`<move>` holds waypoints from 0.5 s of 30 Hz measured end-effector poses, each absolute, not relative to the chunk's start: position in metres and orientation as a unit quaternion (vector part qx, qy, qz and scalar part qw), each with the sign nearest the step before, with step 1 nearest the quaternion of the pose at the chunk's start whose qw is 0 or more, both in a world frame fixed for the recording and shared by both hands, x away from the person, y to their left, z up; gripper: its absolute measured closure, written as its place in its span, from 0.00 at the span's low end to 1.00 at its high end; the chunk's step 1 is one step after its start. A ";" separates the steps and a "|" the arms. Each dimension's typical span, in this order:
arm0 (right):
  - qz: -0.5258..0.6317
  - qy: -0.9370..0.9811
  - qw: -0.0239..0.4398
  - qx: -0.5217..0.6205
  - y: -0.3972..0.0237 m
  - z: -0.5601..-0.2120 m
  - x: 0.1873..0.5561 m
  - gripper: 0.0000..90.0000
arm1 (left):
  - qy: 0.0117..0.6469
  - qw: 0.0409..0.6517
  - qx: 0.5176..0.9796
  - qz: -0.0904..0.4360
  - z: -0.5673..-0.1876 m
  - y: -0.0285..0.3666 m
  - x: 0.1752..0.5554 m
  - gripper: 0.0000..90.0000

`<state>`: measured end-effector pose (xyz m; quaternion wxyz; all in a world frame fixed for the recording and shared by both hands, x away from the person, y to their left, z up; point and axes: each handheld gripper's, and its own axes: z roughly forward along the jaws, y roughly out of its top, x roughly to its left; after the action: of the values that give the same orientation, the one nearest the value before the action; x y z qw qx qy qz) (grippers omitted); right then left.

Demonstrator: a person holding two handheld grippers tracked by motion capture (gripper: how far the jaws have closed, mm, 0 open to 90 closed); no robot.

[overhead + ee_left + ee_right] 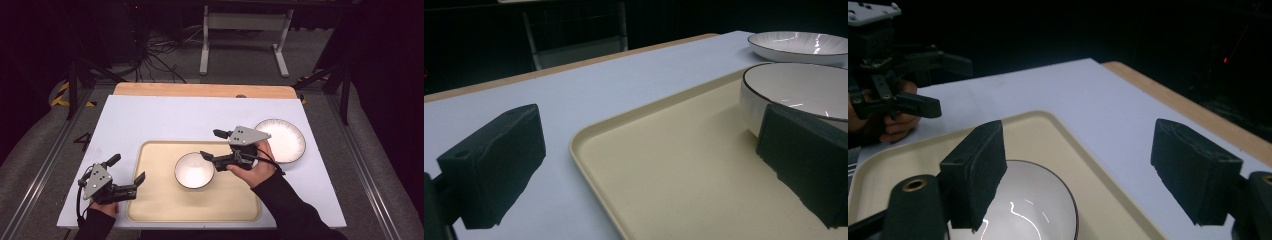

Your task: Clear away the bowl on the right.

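Observation:
A white bowl (194, 170) with a dark rim stands upright on a beige tray (150, 200). My right gripper (210, 144) hovers at the bowl's right edge, open, with nothing between its jaws. In the right gripper view, one jaw hangs over the bowl (1023, 210) and the other over the white table beyond the tray's rim (1048, 125). My left gripper (128, 168) rests at the tray's left edge, open and empty. Its jaws straddle the tray rim (589, 145), pointing toward the bowl (804, 90). The right gripper view also takes in the left gripper (954, 86).
A white ribbed plate (285, 140) with a dark rim lies on the white table top (160, 120) right of the tray, and appears as the plate (799, 45) beyond the bowl. A wooden strip (200, 90) runs along the far edge. A white stand's legs (245, 45) are on the floor behind.

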<state>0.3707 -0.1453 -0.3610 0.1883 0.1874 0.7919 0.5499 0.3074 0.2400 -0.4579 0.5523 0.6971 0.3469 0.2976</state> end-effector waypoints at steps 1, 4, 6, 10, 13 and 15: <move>0.562 0.783 0.196 0.181 -0.148 -0.361 0.368 0.25 | 0.347 0.552 0.697 0.298 -0.458 0.240 0.307 0.00; 0.575 0.774 0.208 0.164 -0.153 -0.362 0.363 0.24 | 0.347 0.552 0.697 0.298 -0.458 0.240 0.307 0.00; 0.578 0.770 0.217 0.159 -0.157 -0.363 0.360 0.23 | 0.347 0.552 0.697 0.297 -0.458 0.240 0.307 0.00; 0.582 0.764 0.228 0.162 -0.164 -0.363 0.357 0.23 | 0.347 0.553 0.697 0.297 -0.458 0.240 0.307 0.00; 0.585 0.757 0.238 0.170 -0.174 -0.363 0.355 0.23 | 0.347 0.553 0.697 0.297 -0.458 0.240 0.307 0.00; 0.583 0.755 0.244 0.175 -0.180 -0.363 0.354 0.23 | 0.347 0.553 0.697 0.297 -0.458 0.240 0.307 0.00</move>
<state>0.3538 -0.1800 -0.3628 0.2438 0.1746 0.7548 0.5834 0.3074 0.2401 -0.4579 0.5526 0.6972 0.3466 0.2975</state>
